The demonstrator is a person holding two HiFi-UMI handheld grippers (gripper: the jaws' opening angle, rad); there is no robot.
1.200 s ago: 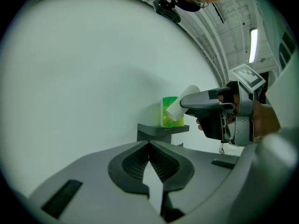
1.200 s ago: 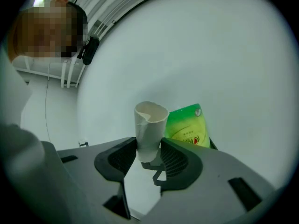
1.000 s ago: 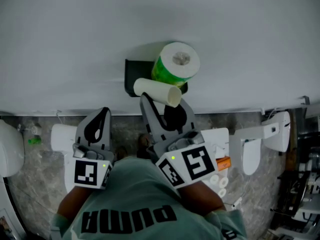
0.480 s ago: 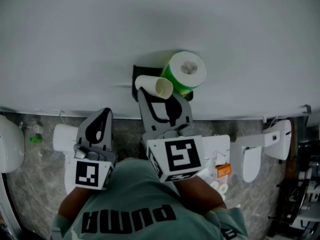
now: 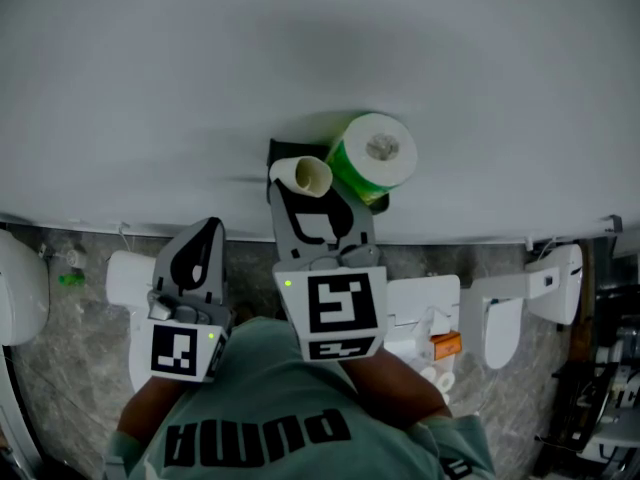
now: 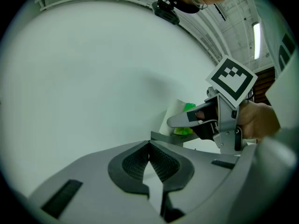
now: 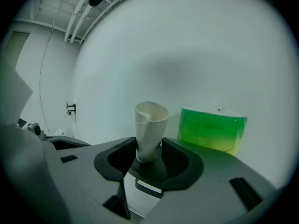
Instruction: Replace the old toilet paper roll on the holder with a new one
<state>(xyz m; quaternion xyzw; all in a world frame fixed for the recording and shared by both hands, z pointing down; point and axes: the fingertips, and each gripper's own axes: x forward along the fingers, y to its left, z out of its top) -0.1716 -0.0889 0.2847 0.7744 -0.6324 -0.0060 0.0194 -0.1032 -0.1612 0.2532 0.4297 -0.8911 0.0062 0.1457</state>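
Note:
An empty cardboard tube [image 5: 306,175] is clamped between the jaws of my right gripper [image 5: 312,194], close to the white wall and in front of the black holder [image 5: 281,154]. In the right gripper view the tube [image 7: 150,129] stands upright, and the pads press on its lower end. A new roll in green wrapping [image 5: 374,155] rests on top of the holder, just right of the tube; the roll [image 7: 211,129] is also in the right gripper view. My left gripper [image 5: 207,226] hangs back to the left, its jaws shut and empty, with the pads [image 6: 149,147] meeting.
The white wall fills the upper part of every view. Below, on the stone floor, are white toilet fixtures [image 5: 525,290] at the right, another [image 5: 20,296] at the far left, and a small orange item [image 5: 446,345].
My right gripper has rolled and shifted left with the tube, which lay sideways before and now points its open end up. The left gripper has stayed put.

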